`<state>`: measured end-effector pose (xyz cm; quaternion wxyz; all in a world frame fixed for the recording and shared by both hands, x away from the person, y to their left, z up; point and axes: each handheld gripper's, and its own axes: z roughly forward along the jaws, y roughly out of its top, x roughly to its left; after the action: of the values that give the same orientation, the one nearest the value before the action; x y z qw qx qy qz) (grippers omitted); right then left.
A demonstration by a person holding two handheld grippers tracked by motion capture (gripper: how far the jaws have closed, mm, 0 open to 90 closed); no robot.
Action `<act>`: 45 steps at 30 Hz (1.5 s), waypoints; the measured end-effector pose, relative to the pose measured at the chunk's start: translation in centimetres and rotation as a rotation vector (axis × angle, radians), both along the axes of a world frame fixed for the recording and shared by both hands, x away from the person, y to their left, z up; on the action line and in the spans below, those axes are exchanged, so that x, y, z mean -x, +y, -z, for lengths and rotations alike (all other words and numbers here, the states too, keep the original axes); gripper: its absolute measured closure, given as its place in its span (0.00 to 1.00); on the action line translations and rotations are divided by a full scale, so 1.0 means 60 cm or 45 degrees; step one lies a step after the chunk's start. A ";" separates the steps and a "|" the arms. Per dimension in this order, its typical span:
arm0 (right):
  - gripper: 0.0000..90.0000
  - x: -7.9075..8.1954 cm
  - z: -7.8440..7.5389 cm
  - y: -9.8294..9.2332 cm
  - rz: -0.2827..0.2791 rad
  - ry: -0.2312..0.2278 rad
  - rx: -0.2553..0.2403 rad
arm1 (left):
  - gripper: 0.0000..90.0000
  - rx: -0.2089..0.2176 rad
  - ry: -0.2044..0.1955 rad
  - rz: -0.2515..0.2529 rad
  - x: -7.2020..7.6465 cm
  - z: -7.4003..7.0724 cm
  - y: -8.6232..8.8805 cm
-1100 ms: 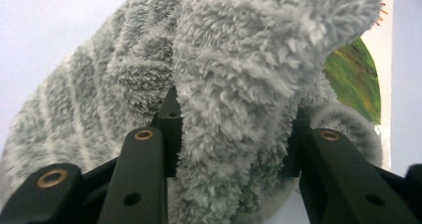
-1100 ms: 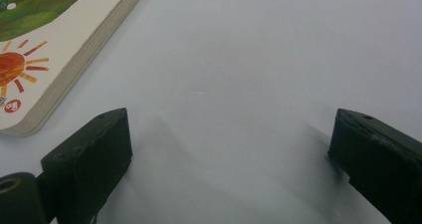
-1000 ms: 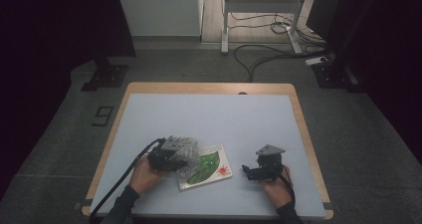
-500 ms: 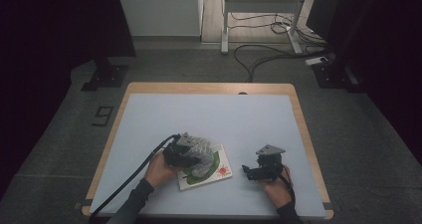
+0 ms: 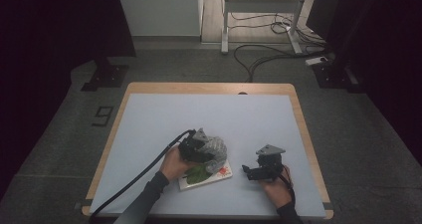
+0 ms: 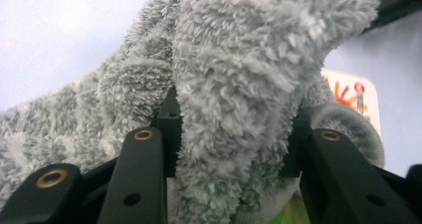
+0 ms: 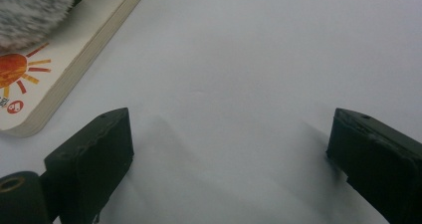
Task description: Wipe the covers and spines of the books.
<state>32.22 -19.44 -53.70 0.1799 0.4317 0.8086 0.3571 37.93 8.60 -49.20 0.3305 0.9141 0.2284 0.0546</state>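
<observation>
Left claw [image 5: 211,152] clamped on a fluffy grey sock [image 5: 215,148] over a picture book [image 5: 219,173]; right claw [image 5: 247,169] wide and empty.

From the high view: sock held above the near middle of the table [image 5: 149,129], draped over the book's left part; right claw parked just beside the book's right edge. From the left gripper view: pile bunched between both black jaws; from the right gripper view: orange sun on the book cover, bare table between the spread jaws.
</observation>
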 end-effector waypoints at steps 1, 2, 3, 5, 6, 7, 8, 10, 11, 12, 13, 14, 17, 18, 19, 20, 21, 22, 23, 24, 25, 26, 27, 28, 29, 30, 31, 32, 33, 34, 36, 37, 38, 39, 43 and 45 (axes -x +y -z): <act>0.04 0.000 0.000 0.000 0.000 0.000 0.000 | 0.65 0.005 0.001 0.005 -0.003 0.001 -0.008; 0.04 0.000 0.000 0.000 0.000 0.000 0.000 | 0.65 0.008 0.002 0.006 -0.004 0.001 -0.015; 0.04 0.000 0.000 0.000 0.000 0.000 -0.001 | 0.65 0.012 0.002 0.013 -0.006 0.002 -0.020; 0.04 0.000 0.000 0.000 0.000 0.000 -0.001 | 0.65 0.020 0.009 0.018 -0.009 0.003 -0.031; 0.04 0.000 0.000 0.000 0.002 0.000 -0.002 | 0.65 0.019 0.008 0.023 -0.010 0.004 -0.036; 0.04 0.000 0.000 0.000 0.002 0.000 -0.002 | 0.65 0.011 0.004 0.029 -0.009 0.003 -0.039; 0.04 0.000 0.000 0.000 0.002 -0.002 -0.002 | 0.66 0.008 0.002 0.032 -0.008 0.003 -0.041; 0.04 0.000 0.000 0.000 0.002 -0.002 -0.003 | 0.66 0.005 -0.001 0.041 -0.004 0.004 -0.043; 0.04 0.000 0.000 0.000 0.002 -0.002 -0.004 | 0.66 0.008 0.004 0.047 -0.003 0.004 -0.042; 0.04 0.000 0.000 0.000 0.003 -0.001 -0.005 | 0.66 0.008 0.008 0.051 -0.002 0.003 -0.043; 0.04 0.000 0.000 0.000 0.003 -0.002 -0.005 | 0.66 0.010 0.013 0.054 0.000 0.003 -0.043; 0.04 0.000 0.000 0.000 0.002 -0.002 -0.005 | 0.66 0.010 0.013 0.067 0.003 0.003 -0.045; 0.05 0.000 0.000 0.000 0.003 -0.003 -0.004 | 0.66 0.010 0.009 0.086 0.012 0.004 -0.049; 0.05 0.000 0.000 0.000 0.003 -0.003 -0.004 | 0.66 0.010 0.009 0.089 0.014 0.004 -0.050; 0.05 0.000 0.000 0.000 0.004 -0.003 -0.004 | 0.66 0.014 0.011 0.094 0.016 0.005 -0.051; 0.05 0.000 0.000 0.000 0.004 -0.004 -0.005 | 0.66 0.018 0.013 0.101 0.018 0.005 -0.052; 0.05 0.000 0.000 -0.001 0.004 -0.005 -0.005 | 0.66 0.022 0.019 0.110 0.021 0.005 -0.053; 0.06 0.001 0.000 -0.001 0.005 -0.005 -0.005 | 0.66 0.023 0.017 0.117 0.022 0.005 -0.054; 0.06 0.001 0.000 -0.001 0.005 -0.006 -0.005 | 0.66 0.023 0.014 0.121 0.026 0.006 -0.056; 0.06 0.001 0.000 -0.001 0.005 -0.006 -0.005 | 0.66 0.020 0.011 0.126 0.027 0.005 -0.056; 0.06 0.001 0.000 -0.001 0.005 -0.006 -0.006 | 0.66 0.019 0.007 0.126 0.029 0.006 -0.057; 0.06 0.001 0.000 -0.001 0.006 -0.007 -0.006 | 0.66 0.016 0.001 0.125 0.030 0.006 -0.057; 0.06 0.001 0.000 -0.001 0.006 -0.007 -0.007 | 0.66 0.011 -0.004 0.129 0.030 0.006 -0.056; 0.06 0.001 0.000 -0.001 0.008 -0.007 -0.007 | 0.66 0.008 -0.008 0.131 0.030 0.005 -0.056; 0.07 0.001 0.000 -0.001 0.008 -0.008 -0.007 | 0.66 0.002 -0.011 0.134 0.030 0.005 -0.055; 0.07 0.001 0.000 -0.001 0.008 -0.009 -0.008 | 0.66 0.003 -0.011 0.130 0.030 0.005 -0.054; 0.07 0.001 0.000 -0.001 0.008 -0.009 -0.009 | 0.66 -0.001 -0.012 0.135 0.030 0.006 -0.052; 0.07 0.001 0.000 -0.001 0.010 -0.011 -0.009 | 0.66 0.005 -0.010 0.132 0.031 0.006 -0.051; 0.07 0.001 0.000 -0.001 0.010 -0.012 -0.009 | 0.66 0.006 -0.011 0.129 0.032 0.006 -0.049; 0.07 0.001 0.000 -0.001 0.011 -0.011 -0.010 | 0.66 0.005 -0.013 0.128 0.032 0.006 -0.047; 0.08 0.001 0.000 -0.002 0.011 -0.013 -0.010 | 0.66 0.001 -0.015 0.128 0.034 0.006 -0.043; 0.08 0.001 0.000 -0.002 0.011 -0.013 -0.010 | 0.66 -0.004 -0.019 0.125 0.036 0.006 -0.040; 0.08 0.001 0.000 -0.002 0.011 -0.014 -0.010 | 0.66 -0.010 -0.022 0.127 0.037 0.005 -0.037; 0.08 0.001 0.000 -0.002 0.011 -0.014 -0.011 | 0.66 -0.005 -0.020 0.120 0.039 0.005 -0.033; 0.09 0.001 -0.001 -0.002 0.012 -0.015 -0.012 | 0.66 0.024 -0.009 0.106 0.044 0.007 -0.014; 0.09 0.001 -0.001 -0.002 0.012 -0.015 -0.013 | 0.66 0.038 -0.002 0.096 0.047 0.008 -0.004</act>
<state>32.14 -19.55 -53.67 0.1844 0.4343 0.8036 0.3629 35.11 8.34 -49.70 0.3460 0.9170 0.1943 0.0394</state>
